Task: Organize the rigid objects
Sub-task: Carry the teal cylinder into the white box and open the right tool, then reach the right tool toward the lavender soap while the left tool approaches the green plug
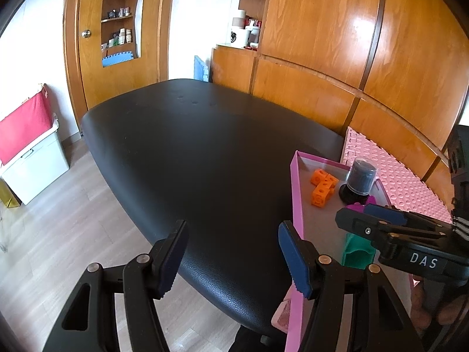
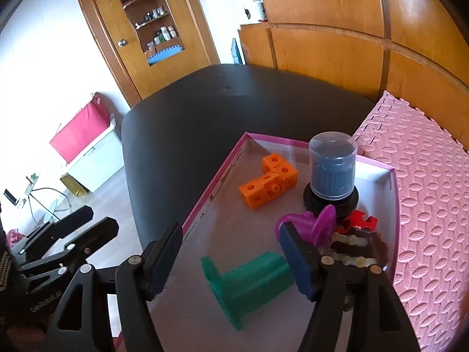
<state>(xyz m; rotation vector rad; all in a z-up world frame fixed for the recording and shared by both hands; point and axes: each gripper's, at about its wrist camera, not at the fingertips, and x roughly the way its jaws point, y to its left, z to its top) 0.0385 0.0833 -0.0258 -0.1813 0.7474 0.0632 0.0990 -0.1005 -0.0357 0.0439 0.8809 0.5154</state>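
Currently both tongs stand released over the near edge of a black padded desk (image 1: 205,146). Left tongs (image 1: 231,259): jaws apart, nothing between them, only bare desk surface and wood floor beyond the blue pads. Right tongs (image 2: 230,259): jaws apart over a shallow pink-walled tray (image 2: 205,193), with a green flanged piece (image 2: 249,284) lying on its side on the tray floor between the pads — neither pad presses on it, though the right-hand pad stands just beside its end.

Tray contents, from the right wrist view:
- orange linked cubes (image 2: 268,180), an L-shaped cluster, toward the far left part of the tray
- a clear-capped cylinder on a black base (image 2: 332,173), upright, near the far right wall
- a purple plastic piece (image 2: 307,223), just in front of the cylinder's base
- a red jagged piece (image 2: 362,220), beside the purple one, touching or nearly so — cannot tell which
- a dark brown piece with pale beaded strips (image 2: 357,249), at the right wall, partly hidden behind the right tongs' finger

The tray sits on the right side of the desk, with a pink foam mat (image 2: 425,205) lying along its right wall. In the left wrist view the right tongs (image 1: 356,217) reach in from the right above the tray (image 1: 296,193), over the green piece (image 1: 356,249); the orange cubes (image 1: 322,186) and the cylinder (image 1: 360,179) lie farther back.

Wooden cabinets line the wall behind the desk.
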